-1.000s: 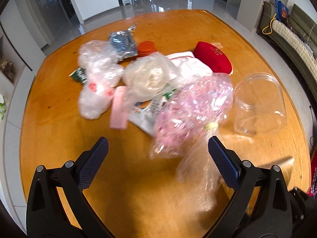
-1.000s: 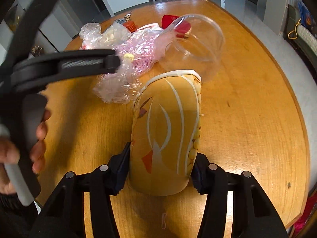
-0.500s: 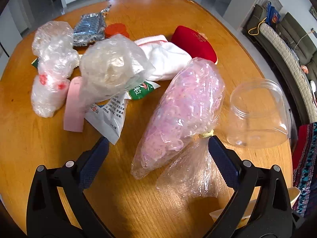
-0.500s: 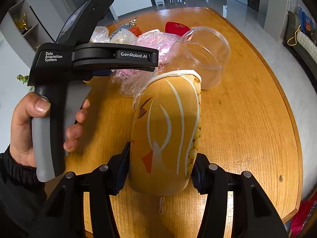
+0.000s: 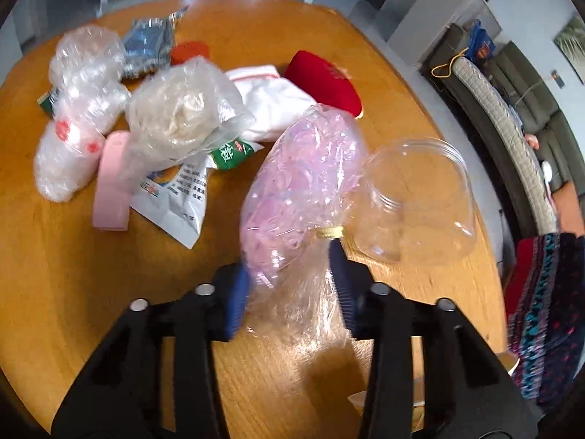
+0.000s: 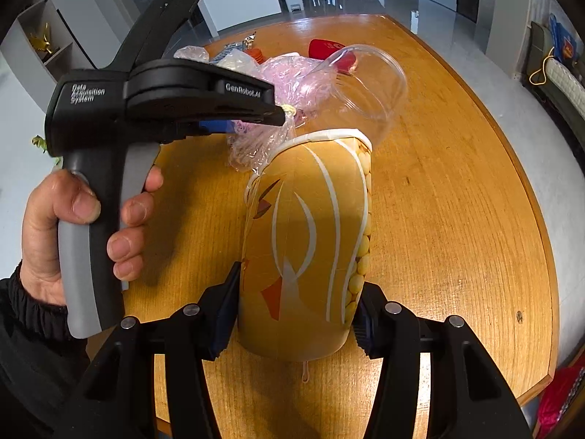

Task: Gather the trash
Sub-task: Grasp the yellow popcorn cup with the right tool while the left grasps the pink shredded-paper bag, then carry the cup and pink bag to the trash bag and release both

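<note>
My left tool point(image 5: 292, 285) is closing its blue pads point(image 5: 236, 303) around the loose tail of a clear plastic bag stuffed with pink bits point(image 5: 303, 183), just below the yellow band point(image 5: 330, 232) that ties it. The pads look like they touch the crinkly plastic on both sides. The bag lies on the round wooden counter point(image 5: 55, 274), right beside a clear plastic jar point(image 5: 416, 201) lying on its side. Behind them sits a heap of trash: a see-through bag with something pale inside point(image 5: 182, 109), a white printed packet point(image 5: 179, 197), a flat pink piece point(image 5: 111, 179), a white cloth bag point(image 5: 270, 102), a red pouch point(image 5: 325, 87), a shiny silver packet point(image 5: 146, 47) and an orange cap point(image 5: 190, 51). My right tool point(image 6: 296, 325) is about half open and squeezes a tall orange paper cup with white swirls point(image 6: 310, 241) by its lower end, holding it tilted over the counter. In the right wrist view, a hand point(image 6: 73, 226) in a dark sleeve point(image 6: 25, 314) holds the left tool's grey handle.
</note>
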